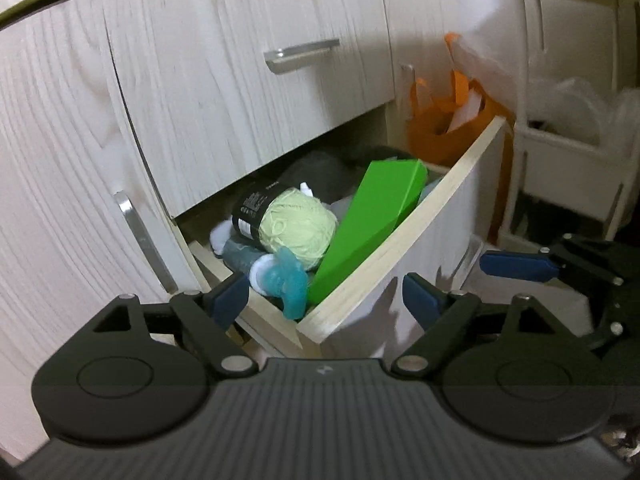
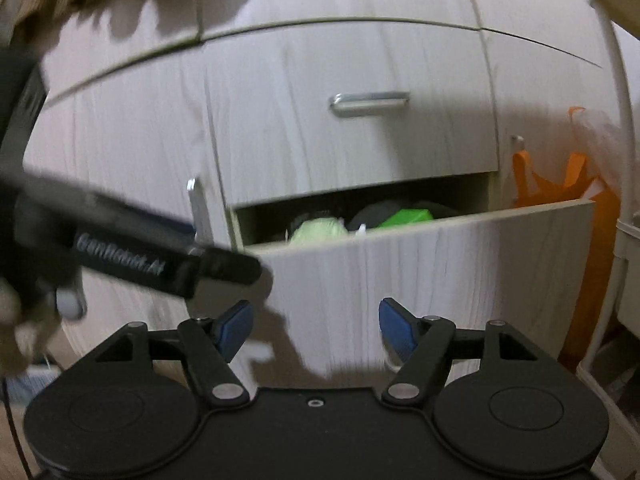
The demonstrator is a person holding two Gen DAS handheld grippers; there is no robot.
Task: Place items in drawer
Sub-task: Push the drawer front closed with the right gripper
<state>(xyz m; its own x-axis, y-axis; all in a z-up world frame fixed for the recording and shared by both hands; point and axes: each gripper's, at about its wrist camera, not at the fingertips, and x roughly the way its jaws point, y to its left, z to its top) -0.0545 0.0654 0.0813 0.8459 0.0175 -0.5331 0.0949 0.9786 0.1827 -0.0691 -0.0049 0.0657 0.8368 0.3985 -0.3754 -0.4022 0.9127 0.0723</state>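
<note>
- Cabinet [image 2: 340, 140]: pale wood-grain laminate, flat fronts, brushed metal bar handles [image 2: 369, 102]; filling both views.
- Drawer [image 1: 420, 240]: lowest one, standing part-open, raw light-wood edges, smooth grained front; the items are sitting inside it already.
- Orange bag [image 1: 448, 120]: thin plastic, crumpled, hanging just beside the drawer's far corner.
- Left gripper [image 1: 324, 294]: hovering over the drawer's near corner, blue pads spread wide, carrying nothing.
- Right gripper [image 2: 316, 326]: facing the drawer front, fingers parted, holding nothing; its blue pads also showing at the left view's right edge.
- Green box [image 1: 372, 232]: rigid, glossy, long wedge-like shape, leaning tilted against the drawer's front panel.
- Yarn ball [image 1: 296, 224]: pale yellow-green, soft and fuzzy, black paper band, touching the box.
- Blue pacifier [image 1: 290, 286]: translucent rubbery plastic, lying at the near corner.
- Judgement: loading looks done; closing likely next — push flat and square on the front panel, checking first that the tilted box is clearing the drawer above.
</note>
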